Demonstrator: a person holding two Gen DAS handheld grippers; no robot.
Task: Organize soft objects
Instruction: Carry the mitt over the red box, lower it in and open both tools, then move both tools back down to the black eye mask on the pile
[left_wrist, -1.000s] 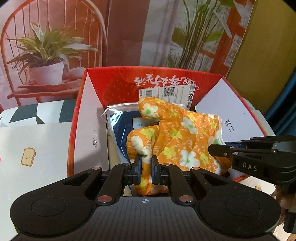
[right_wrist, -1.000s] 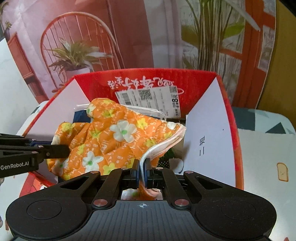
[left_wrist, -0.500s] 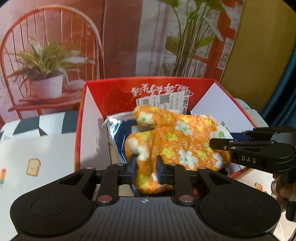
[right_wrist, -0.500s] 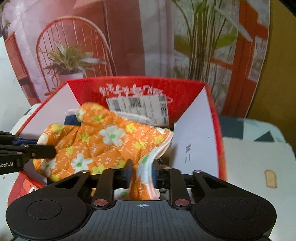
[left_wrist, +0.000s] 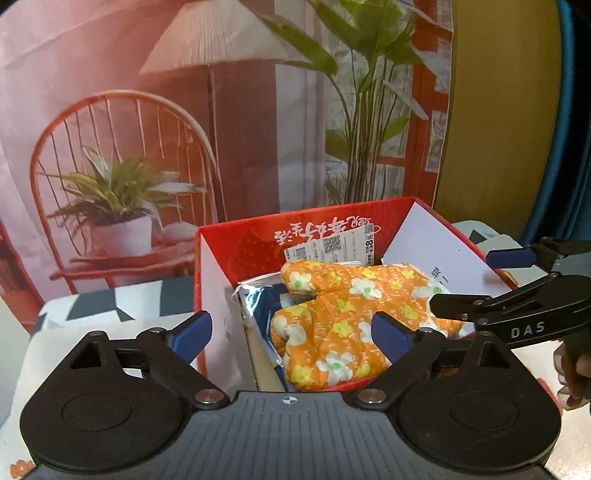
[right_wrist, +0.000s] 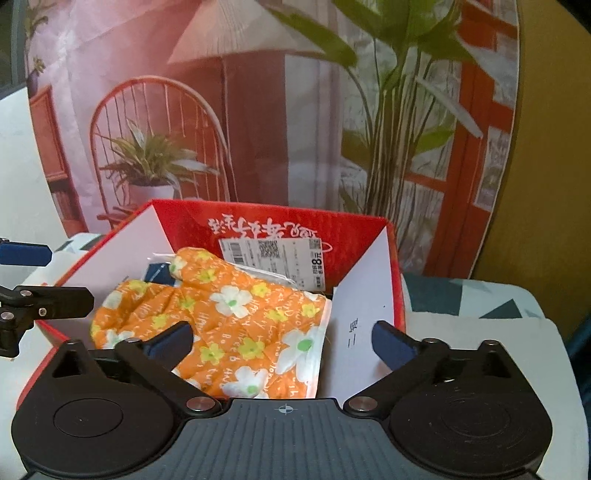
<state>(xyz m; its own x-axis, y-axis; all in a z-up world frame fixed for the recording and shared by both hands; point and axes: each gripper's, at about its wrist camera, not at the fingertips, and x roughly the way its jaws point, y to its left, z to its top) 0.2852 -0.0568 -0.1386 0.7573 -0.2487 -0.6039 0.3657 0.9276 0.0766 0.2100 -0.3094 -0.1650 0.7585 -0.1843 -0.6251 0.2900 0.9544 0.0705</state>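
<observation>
An orange oven mitt with white and yellow flowers (left_wrist: 343, 317) lies inside the red cardboard box (left_wrist: 258, 243), on top of a blue item in clear plastic wrap (left_wrist: 258, 314). It also shows in the right wrist view (right_wrist: 229, 325), inside the same box (right_wrist: 280, 225). My left gripper (left_wrist: 291, 328) is open and empty, raised in front of the box. My right gripper (right_wrist: 282, 339) is open and empty, just above the mitt's cuff. The right gripper also shows at the right of the left wrist view (left_wrist: 509, 288).
The box has white inner flaps (right_wrist: 365, 295) and a barcode label (right_wrist: 273, 258) on its back wall. It stands on a patterned cloth (right_wrist: 480, 325). A printed backdrop with a chair, potted plant and lamp (left_wrist: 147, 147) stands behind. The left gripper's fingers (right_wrist: 44, 299) reach in from the left.
Both grippers have opened and let go of the mitt, which now lies in the box. Both have drawn back and up from it.
</observation>
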